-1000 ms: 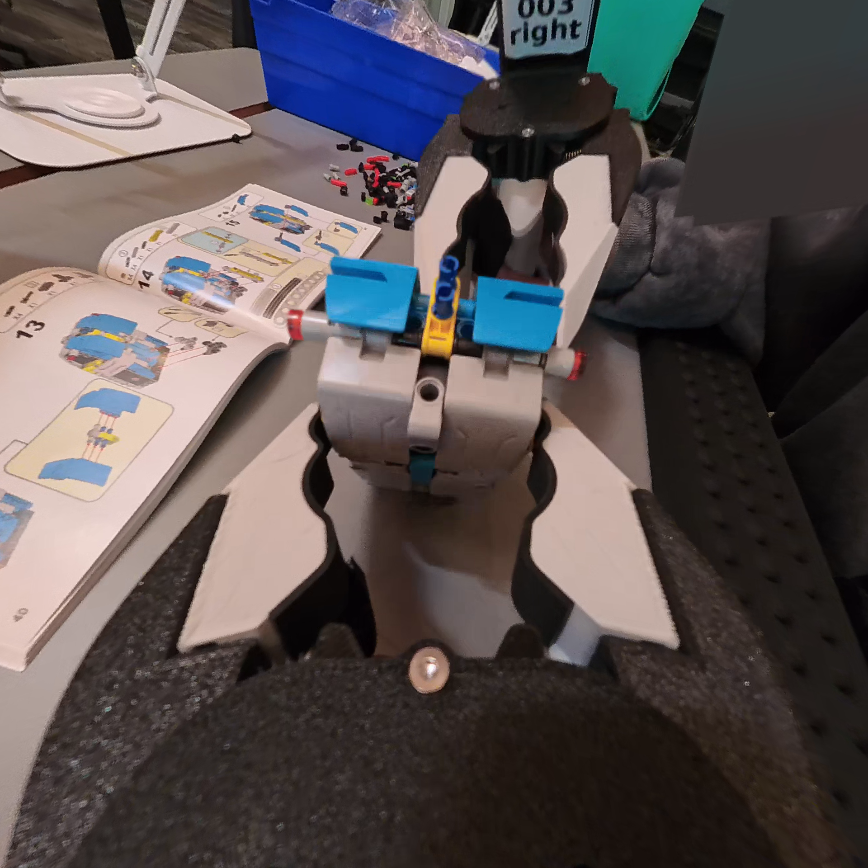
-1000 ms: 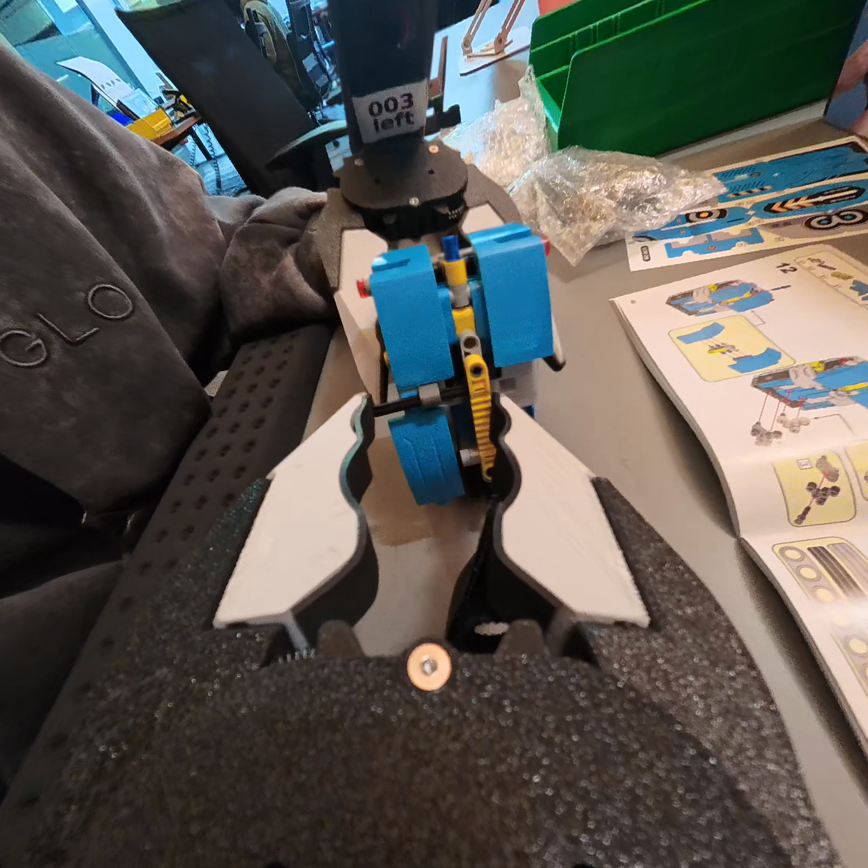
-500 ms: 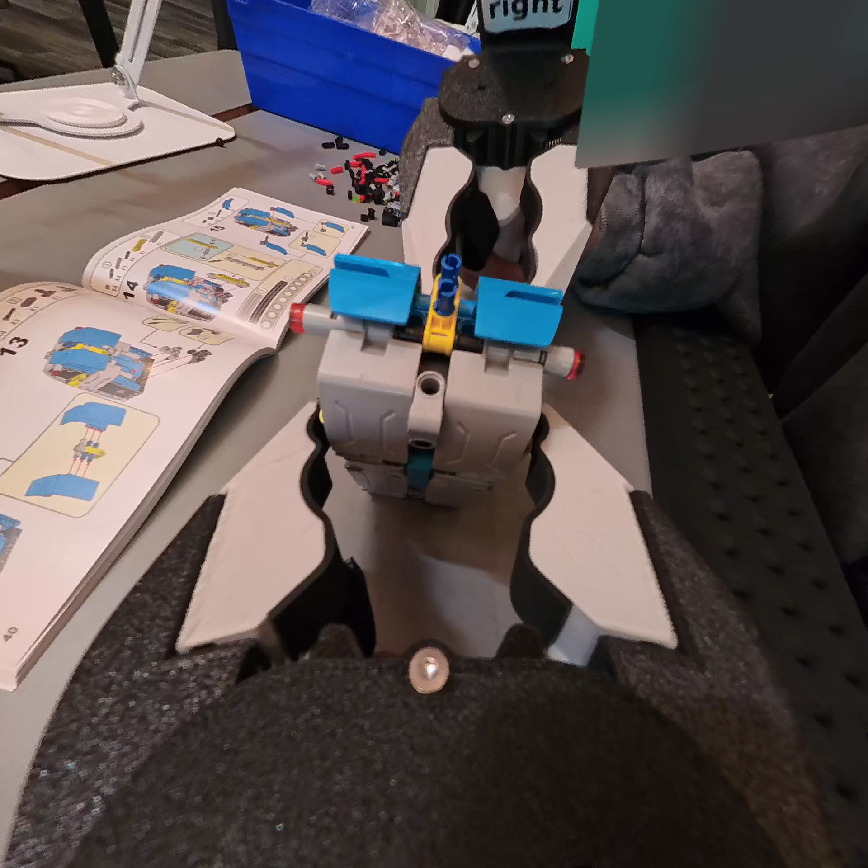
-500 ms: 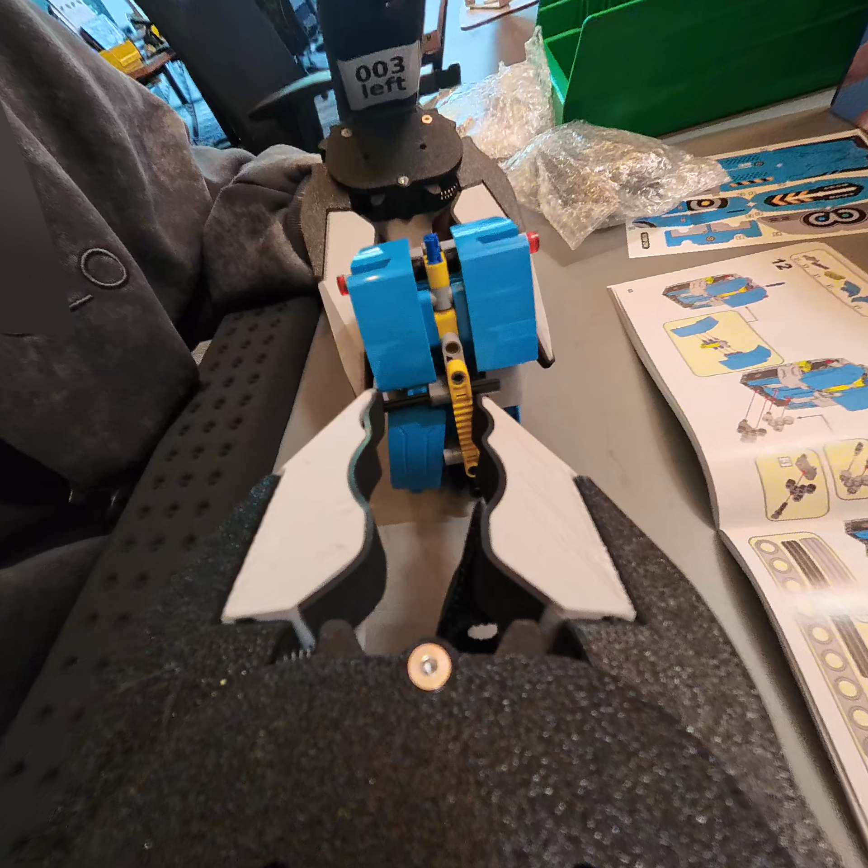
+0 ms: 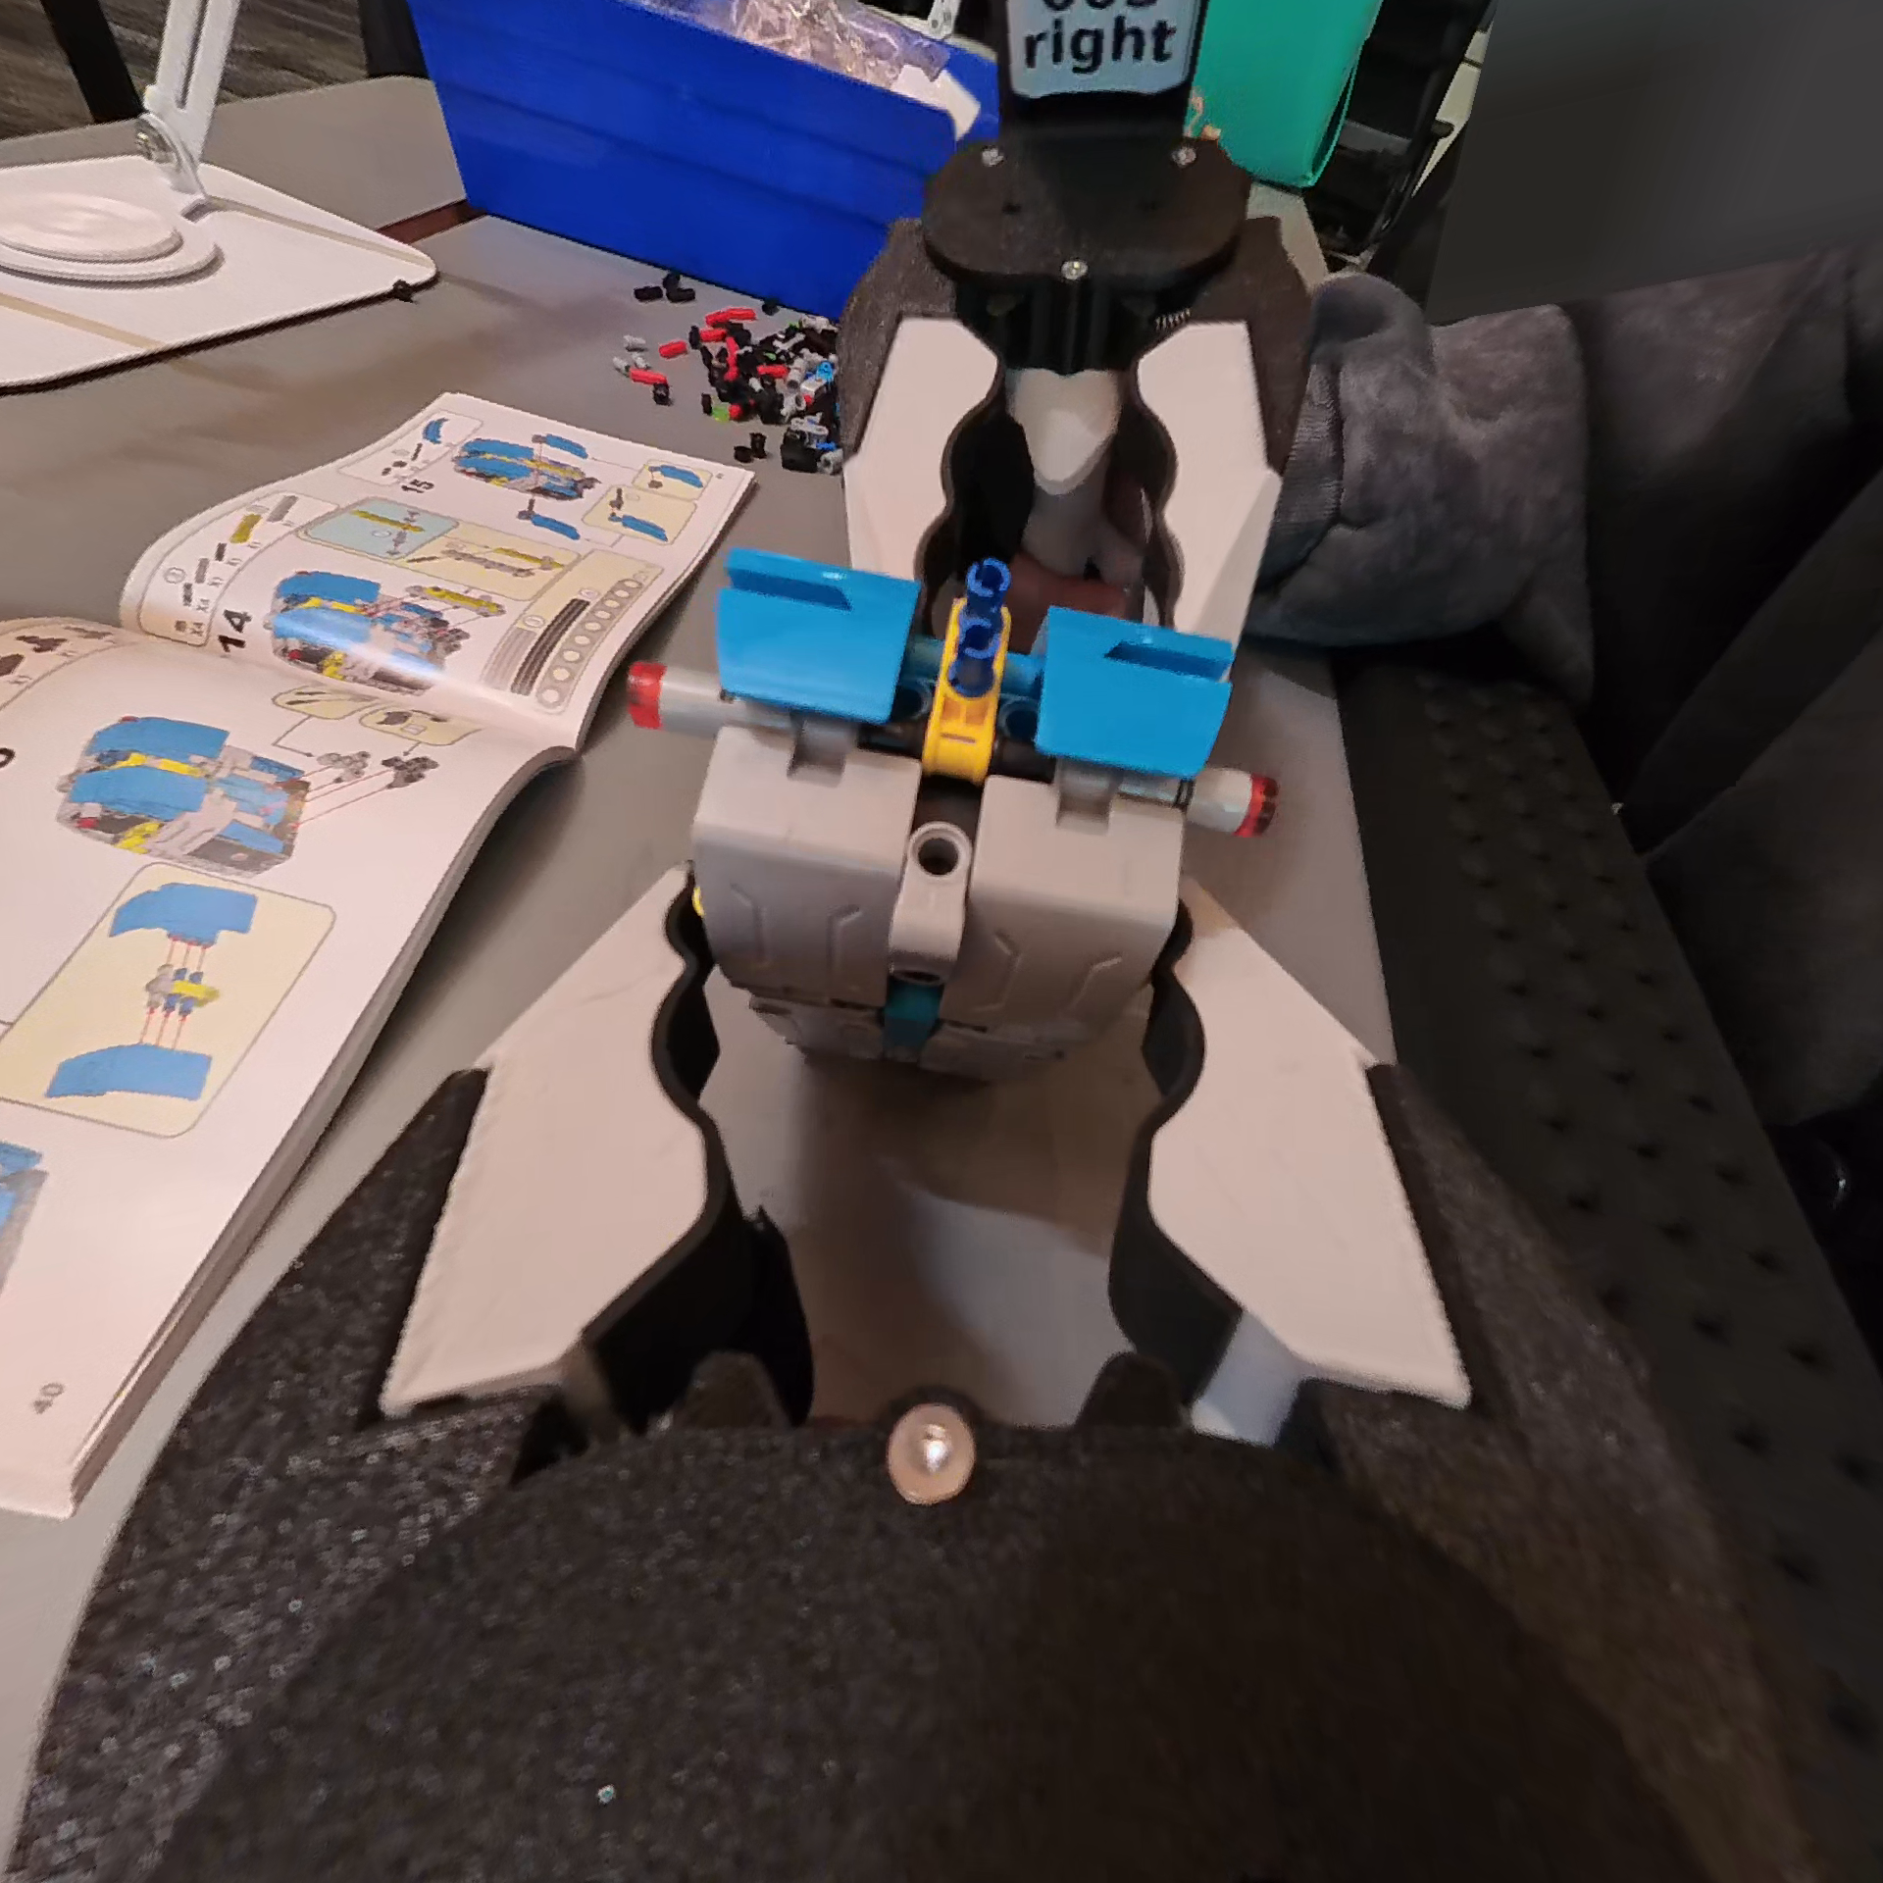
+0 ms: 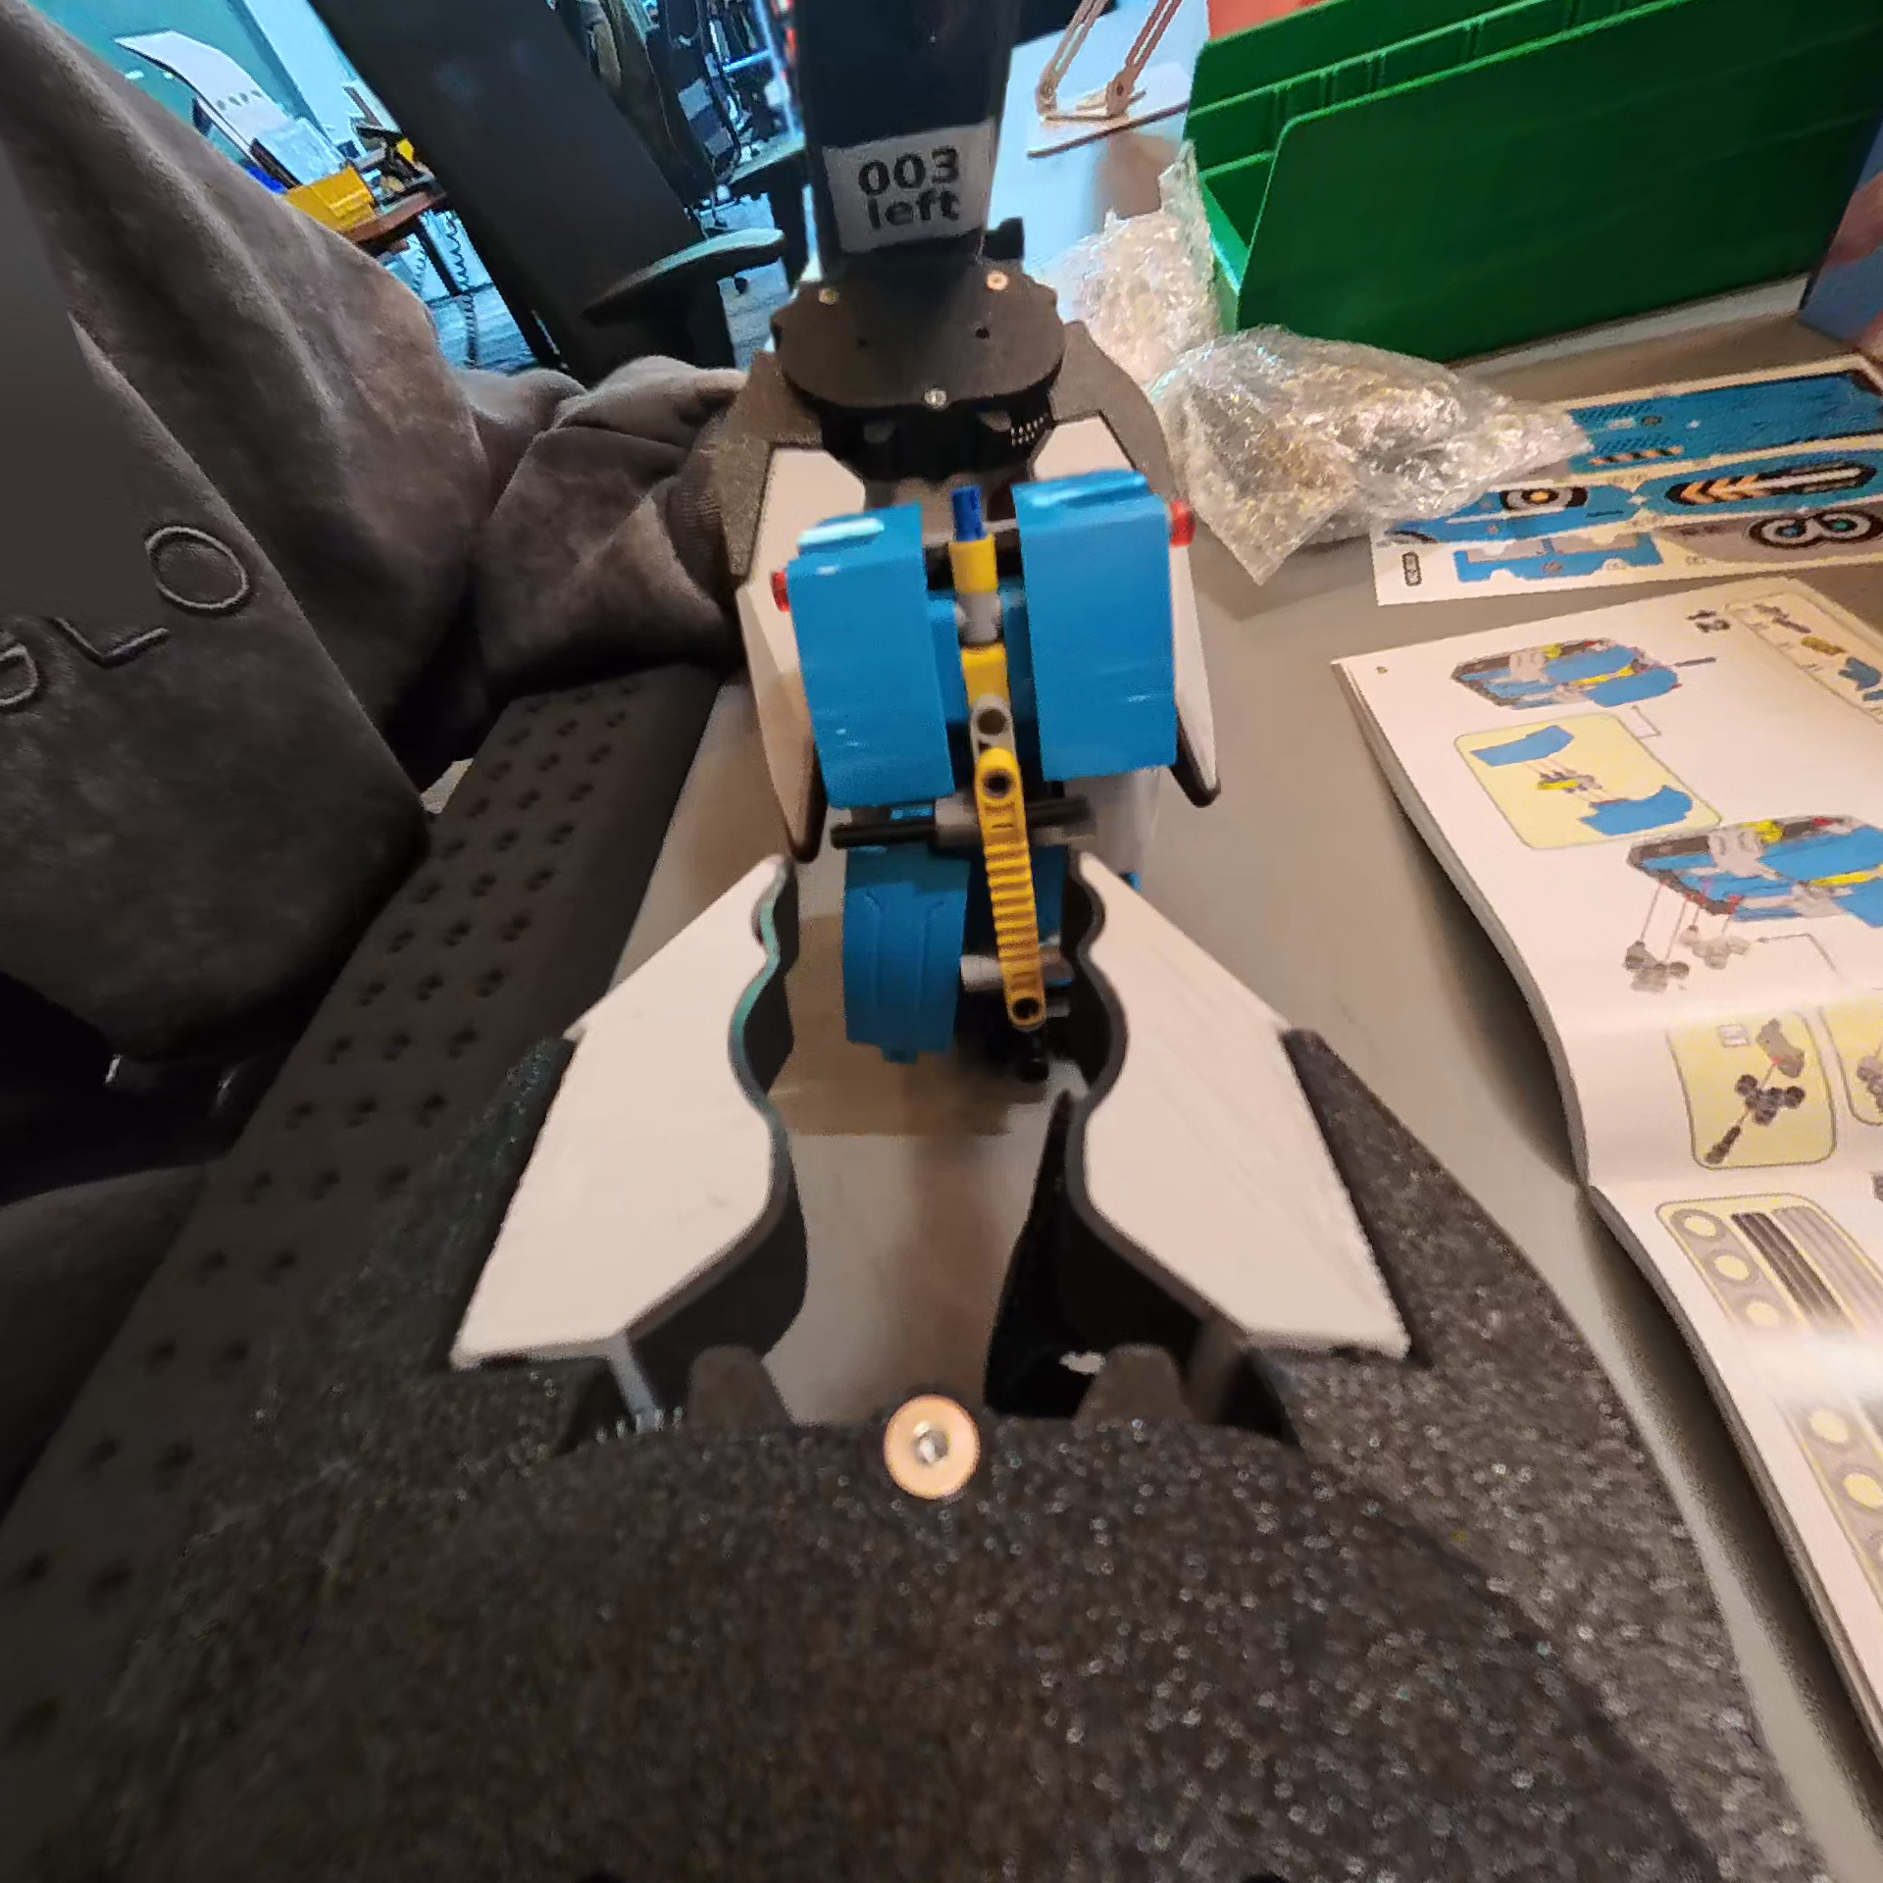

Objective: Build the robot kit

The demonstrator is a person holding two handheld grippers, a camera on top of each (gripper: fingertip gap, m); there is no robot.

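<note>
Bare table (image 5: 1294,713) strip between open booklet (image 5: 306,815) and dark perforated pad (image 5: 1590,1019); loose parts pile (image 5: 754,377), blue bin (image 5: 693,143) block far side.

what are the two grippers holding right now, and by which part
Both hold one brick model. The left hand-held gripper clamps its grey block end; the right hand-held gripper grips the opposite end, at the blue curved piece and yellow beam.

A white label (image 5: 1100,46), another label (image 6: 910,189), booklet pages (image 5: 306,815) and sweatshirt (image 6: 153,611) bear writing.

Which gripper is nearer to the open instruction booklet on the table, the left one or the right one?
Neither clearly. The booklet lies to the left gripper's left and to the right gripper's right; both meet at the brick model beside it.
</note>
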